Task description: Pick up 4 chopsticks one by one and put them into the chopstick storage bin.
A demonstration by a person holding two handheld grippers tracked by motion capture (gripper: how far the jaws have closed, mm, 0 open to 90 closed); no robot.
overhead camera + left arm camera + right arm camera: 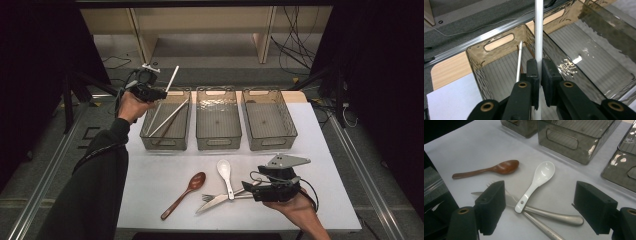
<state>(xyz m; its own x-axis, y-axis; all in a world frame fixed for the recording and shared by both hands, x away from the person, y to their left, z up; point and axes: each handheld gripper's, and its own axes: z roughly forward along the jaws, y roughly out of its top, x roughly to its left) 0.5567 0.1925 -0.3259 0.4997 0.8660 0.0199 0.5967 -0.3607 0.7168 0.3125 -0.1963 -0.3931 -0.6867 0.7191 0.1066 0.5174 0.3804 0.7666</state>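
Left gripper (pixel 159 93), at 10 o'clock on the table, clamps a white chopstick (pixel 539 37) above the left bin (pixel 150 136); right gripper (pixel 541 205), at 5 o'clock, stands open over the cutlery (pixel 544 216).

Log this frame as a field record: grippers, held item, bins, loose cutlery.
left hand-held gripper: shut on white chopstick, above left bin
left bin contents: one chopstick
middle bin, right bin: empty
right hand-held gripper: open, over the cutlery
on table: wooden spoon, white spoon, fork, knife
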